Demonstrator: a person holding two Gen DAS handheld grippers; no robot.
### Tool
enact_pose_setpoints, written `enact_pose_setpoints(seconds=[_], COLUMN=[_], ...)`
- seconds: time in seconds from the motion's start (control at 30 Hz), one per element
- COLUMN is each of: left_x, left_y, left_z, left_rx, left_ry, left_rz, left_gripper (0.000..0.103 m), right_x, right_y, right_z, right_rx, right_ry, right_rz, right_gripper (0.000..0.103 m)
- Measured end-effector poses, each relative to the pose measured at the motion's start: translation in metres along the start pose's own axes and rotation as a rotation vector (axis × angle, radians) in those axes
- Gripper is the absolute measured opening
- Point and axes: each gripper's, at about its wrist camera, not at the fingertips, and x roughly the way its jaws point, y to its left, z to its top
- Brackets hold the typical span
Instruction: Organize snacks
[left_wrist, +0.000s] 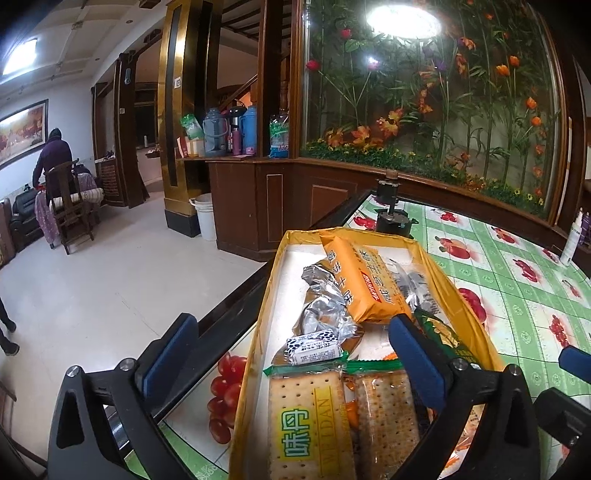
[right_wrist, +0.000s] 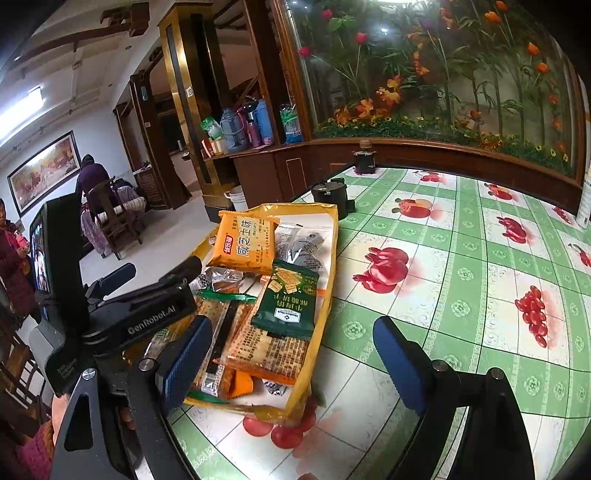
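Right now my left gripper hangs spread wide over the yellow tray, one blue pad outside its left wall and the other above the snacks, pinching nothing. My right gripper is spread too, empty, straddling the tray's near right corner, with its right pad over the bare desk.

The tray is a shallow paper-like box with a white floor, sitting at the desk's left edge. Inside it an orange biscuit pack lies at the far end, glossy and rectangular. Beside that sits a crinkled silver foil wrapper and a small white candy block. Nearest me lie two clear packs of dotted crackers, flat and square. A dark green packet rests on top along the right wall.

The desk wears a slick green-checked cloth printed with red fruit. Two black round weights stand beyond the tray's far end. Behind them runs a glass case of artificial flowers.
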Motion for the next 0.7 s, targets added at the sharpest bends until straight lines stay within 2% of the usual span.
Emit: enact_pose_setpoints(seconds=[0.17,0.27,0.43,0.57,0.7], left_x=[-0.004,-0.008,-0.018,-0.02,-0.023], left_y=[0.002,-0.001,-0.005,-0.002,-0.004], left_z=[0.0,-0.001,-0.006,-0.007,-0.006], left_rx=[-0.007,0.006,-0.015,-0.037,-0.004], left_ry=[0.006,0.004,-0.039,-0.029,-0.036], left_rz=[-0.01,0.018,0.017,0.054,0.075], left_gripper=[0.103,0.103,0.103,0.103,0.103], right_x=[-0.006,-0.01,-0.015,-0.017,-0.018], right_y=[-0.002,-0.006,-0.012,-0.014,-0.014], right_z=[-0.003,-0.004,-0.005,-0.006,-0.006], right_rx=[0.002,0.013,0.029,0.037,0.034], right_ry=[-0.006,-0.008,-0.014,-0.017,-0.02], right_rz=[-0.007,-0.01,-0.011,-0.012,-0.016], right_gripper=[0.092,0.092,0.092,0.092,0.092])
